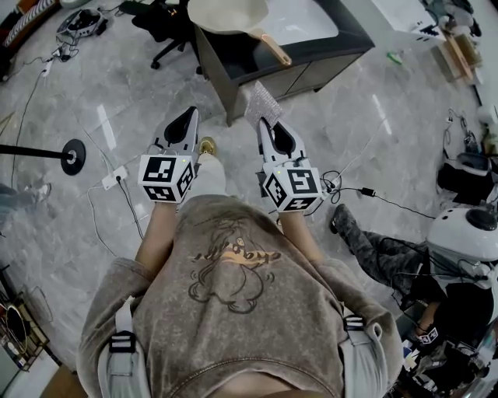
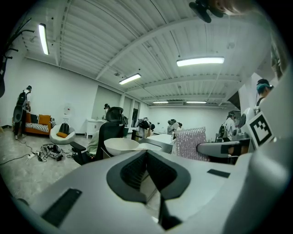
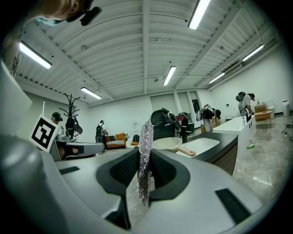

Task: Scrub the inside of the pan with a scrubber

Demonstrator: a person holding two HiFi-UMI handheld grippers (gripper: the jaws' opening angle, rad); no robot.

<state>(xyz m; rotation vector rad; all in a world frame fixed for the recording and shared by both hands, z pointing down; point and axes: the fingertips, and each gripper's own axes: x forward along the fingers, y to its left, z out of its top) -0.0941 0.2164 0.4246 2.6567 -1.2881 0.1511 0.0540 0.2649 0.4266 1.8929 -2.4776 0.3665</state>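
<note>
Pan (image 1: 226, 15) sits on the counter (image 1: 342, 43) at your 12 o'clock, open side up; its handle (image 1: 277, 50) runs out toward 5 o'clock, pointing at your right gripper (image 1: 264, 123); that gripper is clamped on the scrubber (image 1: 262, 102), held edge-up, pan at its 11 o'clock, well apart; your left gripper (image 1: 189, 116) is closed on nothing, pan at its 1 o'clock; right looks nearer, so reach forward with it.

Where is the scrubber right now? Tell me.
In the head view the scrubber is clamped in the right tool, right of centre, held in the air in front of the dark counter that carries the pan.
</note>
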